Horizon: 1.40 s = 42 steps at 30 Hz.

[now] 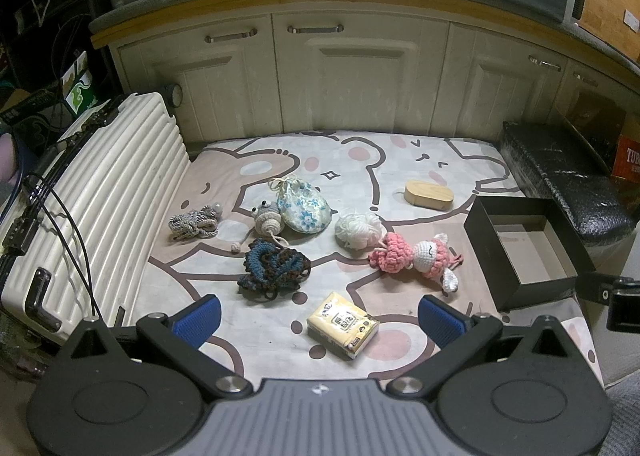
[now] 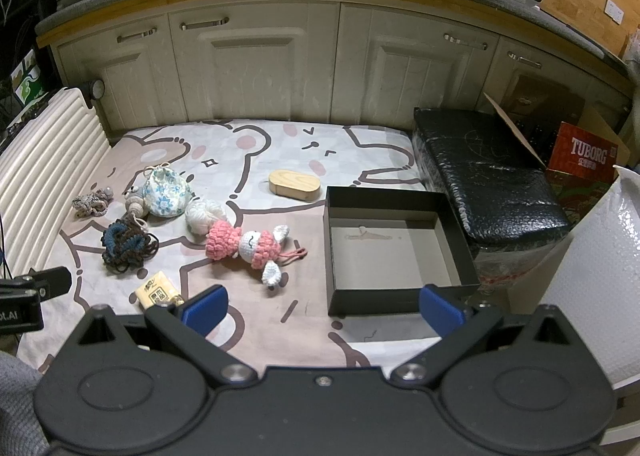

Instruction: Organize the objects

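Small items lie on a cartoon-print mat [image 1: 256,320]: a yellow tissue pack [image 1: 343,330] [image 2: 157,292], a pink crochet doll [image 1: 416,258] [image 2: 250,246], a white yarn ball [image 1: 357,230] [image 2: 204,216], a blue-brown crochet piece [image 1: 272,268] [image 2: 126,246], a floral pouch [image 1: 304,208] [image 2: 167,194], a grey crochet mouse [image 1: 267,218], a rope knot [image 1: 194,223] [image 2: 90,203] and an oval wooden box [image 1: 429,196] [image 2: 294,185]. An empty black box [image 1: 480,216] [image 2: 384,294] sits at the right. My left gripper [image 1: 319,319] hovers open just before the tissue pack. My right gripper [image 2: 323,310] is open at the black box's near wall.
A white ribbed suitcase [image 1: 88,212] [image 2: 40,164] borders the mat on the left. Cream cabinet doors [image 1: 352,84] stand behind. A black wrapped block [image 1: 560,180] [image 2: 484,172] lies right of the box, with a red Tuborg carton [image 2: 586,158] and white bubble wrap [image 2: 596,280] beyond.
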### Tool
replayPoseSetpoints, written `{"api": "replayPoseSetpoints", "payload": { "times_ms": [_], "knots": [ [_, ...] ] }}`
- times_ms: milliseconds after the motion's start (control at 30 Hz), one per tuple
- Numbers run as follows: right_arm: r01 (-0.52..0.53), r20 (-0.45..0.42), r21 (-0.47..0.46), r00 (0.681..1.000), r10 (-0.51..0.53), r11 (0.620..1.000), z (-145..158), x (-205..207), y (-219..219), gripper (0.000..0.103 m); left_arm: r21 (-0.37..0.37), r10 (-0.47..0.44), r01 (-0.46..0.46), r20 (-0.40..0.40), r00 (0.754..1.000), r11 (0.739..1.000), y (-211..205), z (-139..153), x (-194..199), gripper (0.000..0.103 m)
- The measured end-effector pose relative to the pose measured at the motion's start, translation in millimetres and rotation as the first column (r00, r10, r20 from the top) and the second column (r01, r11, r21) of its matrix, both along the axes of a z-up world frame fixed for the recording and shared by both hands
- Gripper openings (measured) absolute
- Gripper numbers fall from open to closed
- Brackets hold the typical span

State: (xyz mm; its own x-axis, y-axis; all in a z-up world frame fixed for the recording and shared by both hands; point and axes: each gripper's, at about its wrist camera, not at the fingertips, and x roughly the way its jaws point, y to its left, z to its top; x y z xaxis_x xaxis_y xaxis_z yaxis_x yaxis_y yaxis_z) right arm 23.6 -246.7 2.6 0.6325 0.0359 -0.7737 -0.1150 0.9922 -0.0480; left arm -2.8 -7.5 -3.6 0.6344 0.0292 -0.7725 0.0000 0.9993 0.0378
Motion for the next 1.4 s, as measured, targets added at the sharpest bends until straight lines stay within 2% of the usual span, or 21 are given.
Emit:
{"api": "replayPoseSetpoints", "payload": {
  "times_ms": [367,467,600,700,800,933,1100,1200,1400],
  "knots": [
    [-0.020,-0.026,-0.014,0.999,0.020,1.000,-2.6,1.1,-0.5,0.103,-0.034,0.022,-0.022,-0.008,1.000,0.999,12.4,9.3,2.8,0.103],
    [-0.074,-0.084,0.032,0.993,0.077,0.997,-6.7,12.4,2.0,0.103,-0.037,0.016,-0.016,-0.007,1.000,0.999,21.1,11.4,11.9,0.103],
    [-0.153,-0.121,0.057,0.980,0.159,0.987,-11.2,34.6,8.2,0.103,0.003,0.026,-0.026,0.020,0.999,1.000,34.2,1.4,30.4,0.103],
    [-0.236,-0.123,0.101,0.961,0.248,0.967,-17.5,55.1,16.9,0.103,0.002,0.011,-0.011,0.014,1.000,1.000,46.2,-19.2,47.4,0.103],
    [-0.310,-0.108,0.160,0.938,0.329,0.937,-32.6,77.9,22.6,0.103,-0.028,-0.043,0.043,0.006,0.999,0.999,55.4,-45.6,58.9,0.103],
    [-0.360,-0.028,0.112,0.930,0.365,0.926,-54.0,97.6,36.8,0.103,-0.013,-0.092,0.092,0.007,0.996,0.996,57.9,-81.1,69.6,0.103],
    [-0.326,-0.086,0.146,0.937,0.340,0.934,-89.4,132.2,43.9,0.103,-0.027,-0.126,0.125,-0.024,0.992,0.992,54.4,-125.3,82.2,0.103],
    [-0.302,-0.115,0.110,0.943,0.313,0.947,-111.8,148.0,46.1,0.103,-0.019,-0.179,0.178,-0.046,0.983,0.984,46.4,-150.2,85.9,0.103],
    [-0.272,-0.136,0.090,0.950,0.282,0.958,-145.0,171.7,49.9,0.103,-0.031,-0.281,0.280,-0.053,0.958,0.960,28.2,-177.1,88.8,0.103]
  ]
}}
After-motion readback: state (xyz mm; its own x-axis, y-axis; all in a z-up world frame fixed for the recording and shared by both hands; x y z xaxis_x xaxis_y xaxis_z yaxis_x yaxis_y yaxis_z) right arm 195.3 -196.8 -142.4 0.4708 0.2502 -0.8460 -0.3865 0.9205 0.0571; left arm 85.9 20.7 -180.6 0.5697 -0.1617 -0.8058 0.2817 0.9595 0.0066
